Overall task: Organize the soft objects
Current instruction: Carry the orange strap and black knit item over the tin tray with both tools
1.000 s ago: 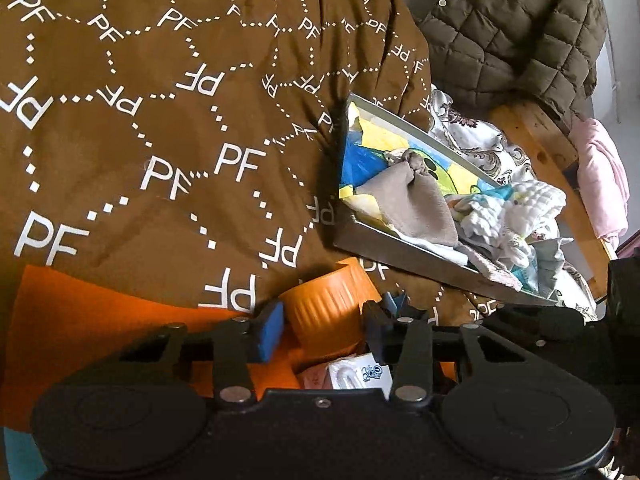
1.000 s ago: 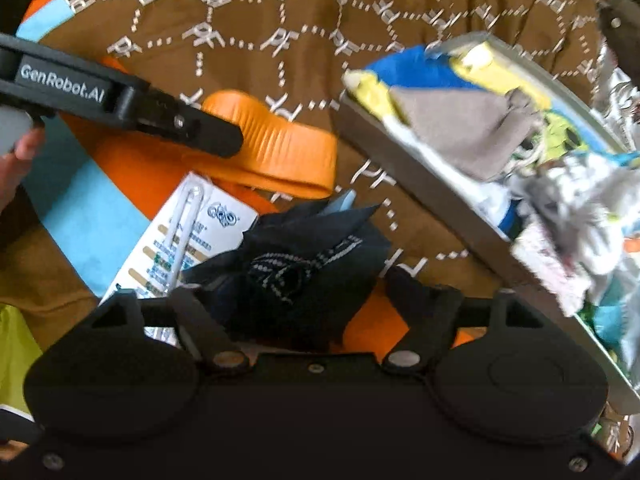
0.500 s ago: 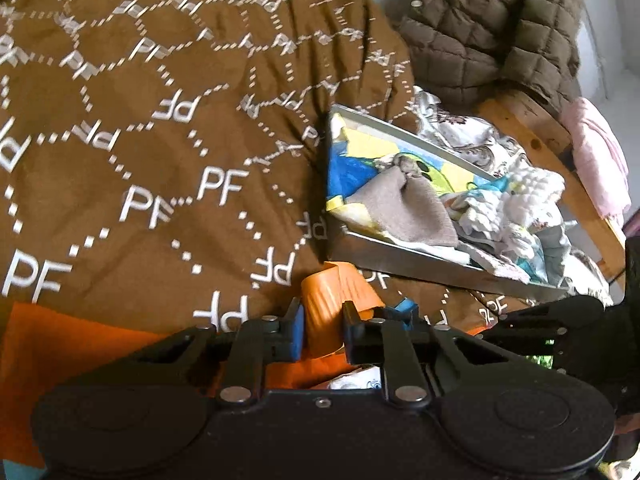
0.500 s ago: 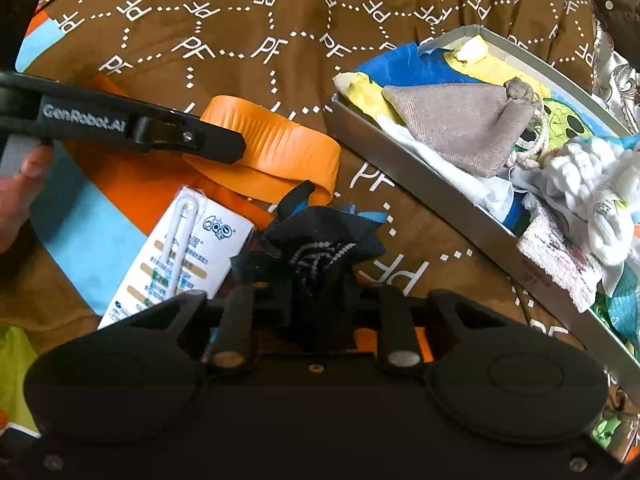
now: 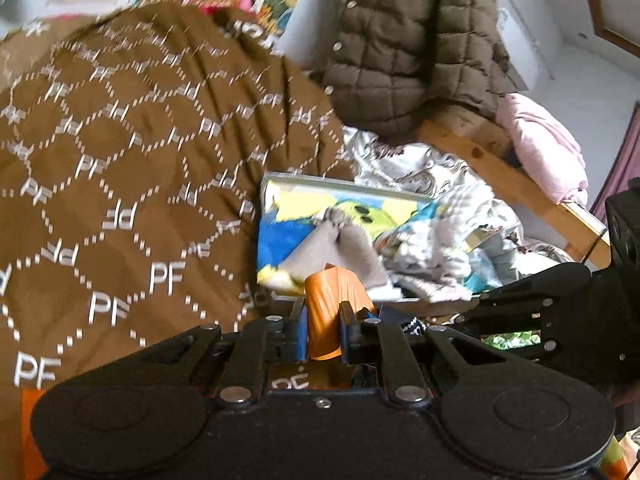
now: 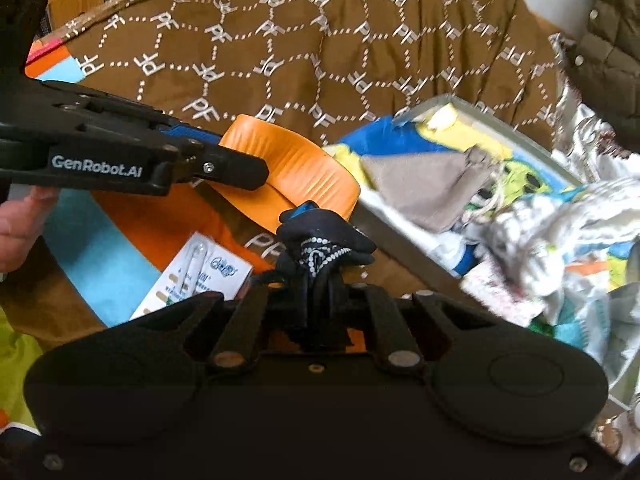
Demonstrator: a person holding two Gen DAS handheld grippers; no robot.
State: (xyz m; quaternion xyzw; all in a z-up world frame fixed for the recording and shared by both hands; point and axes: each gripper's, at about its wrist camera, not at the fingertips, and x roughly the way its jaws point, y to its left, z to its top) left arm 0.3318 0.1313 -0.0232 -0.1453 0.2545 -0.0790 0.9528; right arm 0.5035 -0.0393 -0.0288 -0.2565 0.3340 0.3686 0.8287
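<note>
While the left gripper [image 5: 323,334] closes on the orange band [image 6: 288,168] and the right gripper [image 6: 318,304] clamps the dark cloth [image 6: 324,240], either could slip short of the tray [image 6: 404,216].

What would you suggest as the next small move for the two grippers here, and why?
Probably carry both loads across to the grey box and release them over its pile. The left gripper is closing on the orange band between its pads, the right gripper is shut on the dark cloth, and the box of soft things sits just beyond both.
</note>
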